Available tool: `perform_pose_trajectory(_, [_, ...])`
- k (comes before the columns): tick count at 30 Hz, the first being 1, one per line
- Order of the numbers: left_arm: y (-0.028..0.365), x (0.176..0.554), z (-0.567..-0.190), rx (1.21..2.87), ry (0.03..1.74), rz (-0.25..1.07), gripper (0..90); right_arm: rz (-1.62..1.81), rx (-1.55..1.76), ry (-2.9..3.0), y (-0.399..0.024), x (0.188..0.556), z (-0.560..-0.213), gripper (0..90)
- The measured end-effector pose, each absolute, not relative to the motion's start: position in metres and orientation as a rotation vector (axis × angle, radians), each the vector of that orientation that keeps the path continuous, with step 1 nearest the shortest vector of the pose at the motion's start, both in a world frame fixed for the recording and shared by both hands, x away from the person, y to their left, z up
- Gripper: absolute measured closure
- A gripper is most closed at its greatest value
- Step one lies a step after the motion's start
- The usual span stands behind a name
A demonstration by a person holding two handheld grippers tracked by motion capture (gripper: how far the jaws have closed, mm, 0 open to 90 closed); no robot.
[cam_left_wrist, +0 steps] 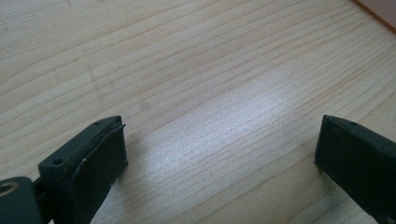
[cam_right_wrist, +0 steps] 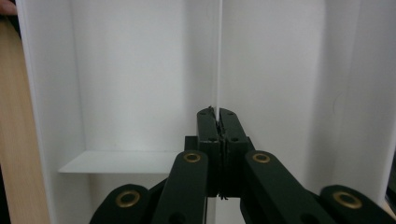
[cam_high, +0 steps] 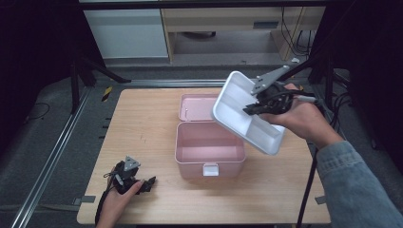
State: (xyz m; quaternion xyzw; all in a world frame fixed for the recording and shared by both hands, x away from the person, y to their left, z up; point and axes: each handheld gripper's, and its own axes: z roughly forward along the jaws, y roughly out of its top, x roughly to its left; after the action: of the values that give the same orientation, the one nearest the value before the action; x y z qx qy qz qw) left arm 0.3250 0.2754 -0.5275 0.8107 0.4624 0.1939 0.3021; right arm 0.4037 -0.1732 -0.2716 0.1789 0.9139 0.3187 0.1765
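So the right gripper (cam_high: 256, 105) is up in the air over the right side of the table (cam_high: 142, 137), holding a white divided tray (cam_high: 237, 102) tilted on its edge above the open pink box (cam_high: 209, 152). In the right gripper view its fingers (cam_right_wrist: 208, 122) are pinched tight together on the thin middle divider (cam_right_wrist: 218, 56) of that tray, with white compartments on both sides. From above, the hand and the grey plate cover a good chunk of the tray's right part, so you can't really see how the fingers sit there.

The pink box sits mid-table with its lid (cam_high: 197, 107) flipped back; the tray hides the lid's right corner. The inside looks bare as far as I can see, and the latch (cam_high: 210, 169) faces the person.

The left gripper (cam_high: 142, 185) rests low at the front left of the table, well apart from the box. Its fingers (cam_left_wrist: 100, 154) stand wide apart with just wood grain between them. A pink sliver shows in that view's top right corner, too cut off to say much.
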Motion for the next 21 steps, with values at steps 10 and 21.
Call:
perform_pose_trajectory(10, [0.274,0.327,-0.528,2.152,1.22,0.511,0.2,0.822,0.616,2.605,-0.235,0.374,-0.306,89.9])
perform_pose_trajectory(21, [0.272,0.328,-0.529,2.142,1.221,0.516,0.0,0.775,0.724,2.653,-0.272,0.349,-0.363,89.9])
